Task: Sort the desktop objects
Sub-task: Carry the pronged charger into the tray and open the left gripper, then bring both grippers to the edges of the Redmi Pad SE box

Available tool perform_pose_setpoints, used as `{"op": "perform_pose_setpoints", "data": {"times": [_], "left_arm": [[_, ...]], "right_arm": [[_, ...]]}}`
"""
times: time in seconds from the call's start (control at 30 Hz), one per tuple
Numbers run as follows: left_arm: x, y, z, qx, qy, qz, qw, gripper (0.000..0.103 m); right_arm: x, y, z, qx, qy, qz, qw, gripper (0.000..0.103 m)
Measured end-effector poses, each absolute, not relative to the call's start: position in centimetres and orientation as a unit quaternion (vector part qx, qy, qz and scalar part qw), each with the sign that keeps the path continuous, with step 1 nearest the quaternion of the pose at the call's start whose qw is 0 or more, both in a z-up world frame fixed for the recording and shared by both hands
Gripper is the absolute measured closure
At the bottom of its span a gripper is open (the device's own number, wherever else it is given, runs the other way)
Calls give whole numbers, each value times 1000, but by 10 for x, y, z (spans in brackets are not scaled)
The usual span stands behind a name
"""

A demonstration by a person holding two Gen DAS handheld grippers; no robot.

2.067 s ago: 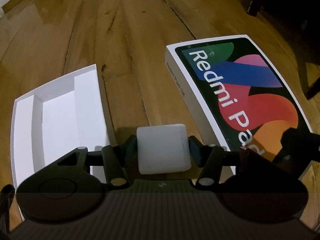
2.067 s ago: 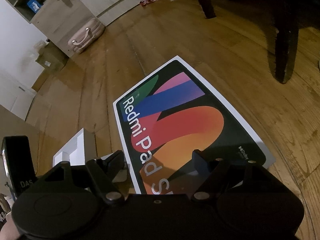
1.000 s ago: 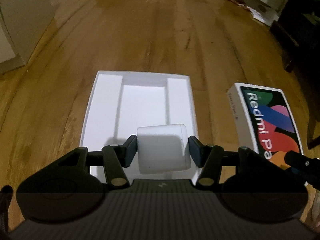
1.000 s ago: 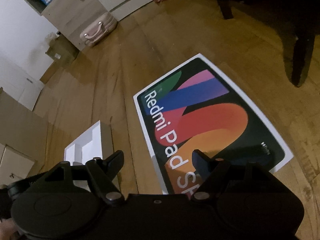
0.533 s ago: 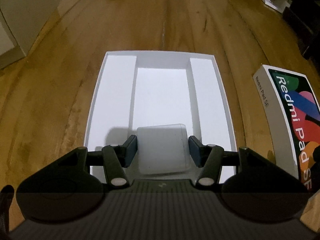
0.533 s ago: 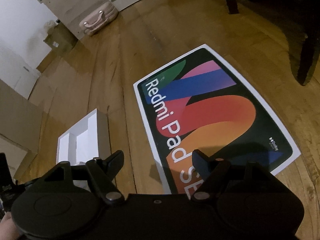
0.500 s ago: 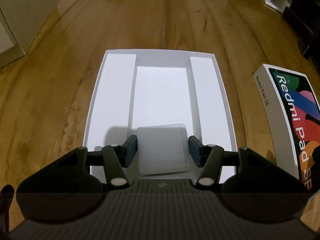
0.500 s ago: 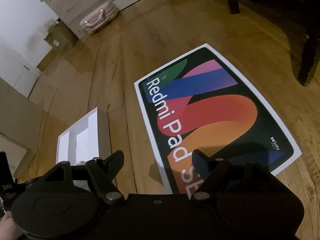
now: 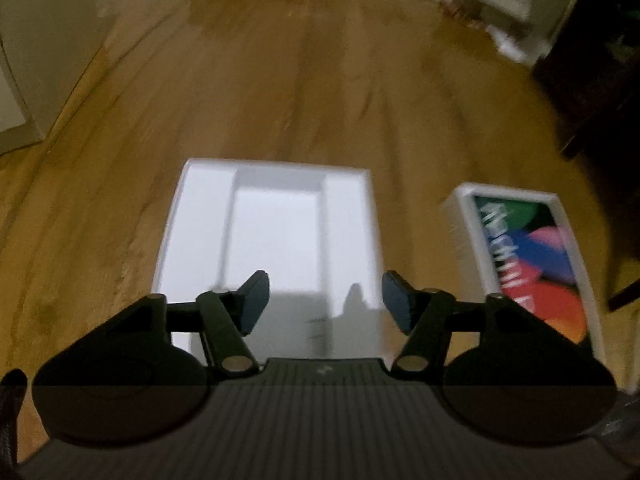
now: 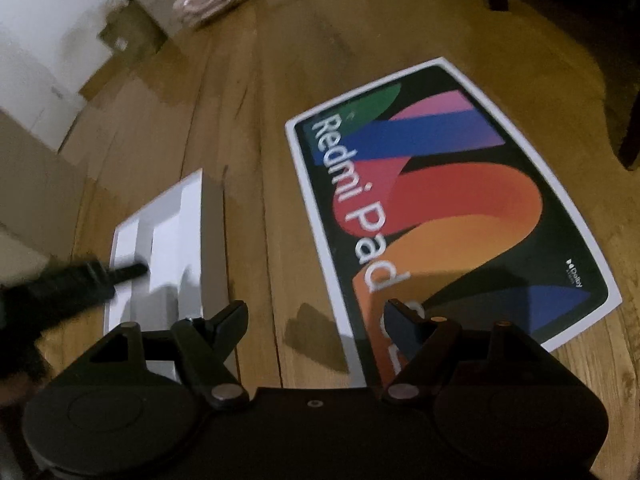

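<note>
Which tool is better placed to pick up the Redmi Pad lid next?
Right, probably. The right tool is open with the Redmi Pad lid just ahead; the left tool, also open, hangs over the white tray.

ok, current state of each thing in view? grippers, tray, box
left gripper: open, holding nothing, above the near end of the tray.
right gripper: open, holding nothing, over the floor by the box's near corner.
white tray: lidless, on the floor; centre recess looks bare in its visible part, near end blurred.
Redmi Pad box: closed, flat on the floor, printed face up.
</note>
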State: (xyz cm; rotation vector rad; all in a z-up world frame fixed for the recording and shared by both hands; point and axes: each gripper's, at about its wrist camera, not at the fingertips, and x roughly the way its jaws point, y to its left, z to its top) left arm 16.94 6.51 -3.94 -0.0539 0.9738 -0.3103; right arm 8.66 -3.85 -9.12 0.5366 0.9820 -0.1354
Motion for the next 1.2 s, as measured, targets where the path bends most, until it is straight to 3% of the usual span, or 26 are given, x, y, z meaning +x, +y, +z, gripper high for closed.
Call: {"op": "perform_pose_setpoints", "data": {"times": [0.13,0.17,0.33,0.57,0.7,0.8,0.93,1.07,1.2], "left_arm": [[156,50,-22,-54,459,-162,872,22],[154,46,-22,-72,461,-154,871,14],[147,28,-21,-127,468,-201,851,13],[137,32,4,-122,451,-234,853,13],[138,44,9,-111,441,-241,857,13],[142,51,4,-133,459,-233,847,13],[137,42,0,-137,474,-238,836,13],[128,41,-5,-254,503,-254,786,9],[129,17,-22,-215,485,-236,814,8]], "right_arm": [[85,-33,-75,233,463,-67,853,23],[85,-30,-68,227,461,-72,855,23],[96,-15,-46,167,487,-90,853,23],[139,7,-12,-116,579,-20,807,20],[166,-36,-37,7,644,24,765,23],[163,-59,-45,-22,693,-40,720,23],[153,-78,-21,-74,674,-51,733,22],[151,-98,-16,-41,681,32,730,20],[148,-122,-34,-23,637,79,766,20]]}}
